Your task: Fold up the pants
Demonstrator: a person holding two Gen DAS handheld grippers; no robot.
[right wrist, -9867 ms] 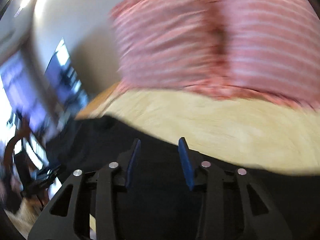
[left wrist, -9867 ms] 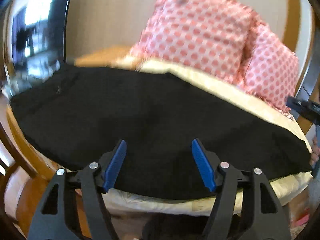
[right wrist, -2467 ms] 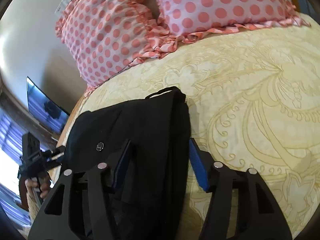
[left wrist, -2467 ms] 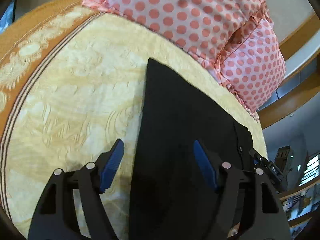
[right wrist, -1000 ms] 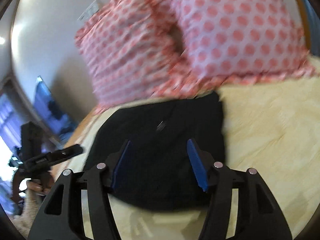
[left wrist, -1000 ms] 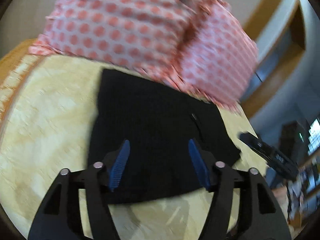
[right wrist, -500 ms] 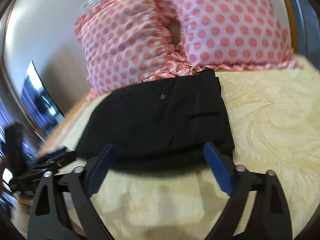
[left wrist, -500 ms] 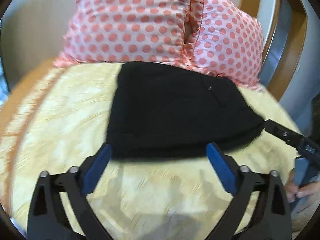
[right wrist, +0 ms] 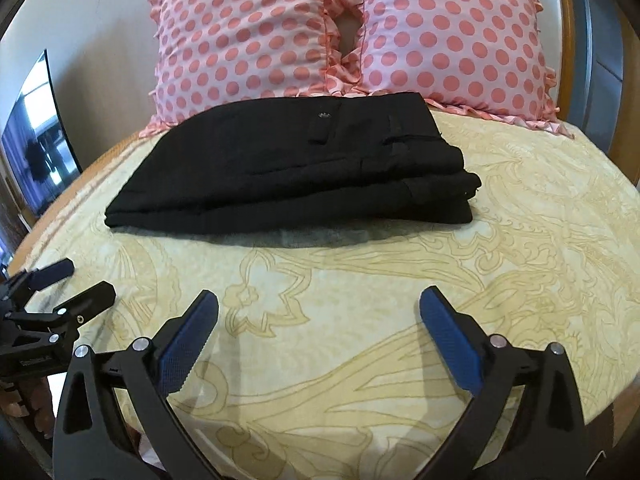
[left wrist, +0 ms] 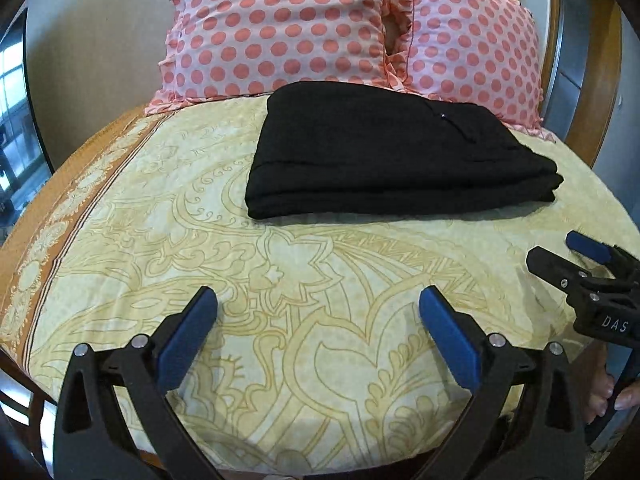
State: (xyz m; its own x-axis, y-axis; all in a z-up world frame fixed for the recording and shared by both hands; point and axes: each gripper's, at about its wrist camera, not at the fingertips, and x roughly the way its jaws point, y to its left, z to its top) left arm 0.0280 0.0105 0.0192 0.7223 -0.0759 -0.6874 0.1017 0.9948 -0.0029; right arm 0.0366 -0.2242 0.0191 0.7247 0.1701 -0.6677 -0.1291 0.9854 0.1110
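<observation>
Black pants (left wrist: 396, 152) sit folded on the bed (left wrist: 120, 248), upper centre, against the polka-dot pillows (left wrist: 280, 24). My left gripper (left wrist: 318, 320) & right gripper (right wrist: 318, 320): jaws just opened wide, nothing between. Risk: a nudge going back in would slide the stacked layers apart.

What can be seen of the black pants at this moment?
The black pants lie folded into a compact, stacked rectangle of several layers on the yellow patterned bedspread, their far edge against the pink polka-dot pillows. The fabric looks plain and matte; a small button and a pocket flap show on top. Neither gripper touches them.
</observation>
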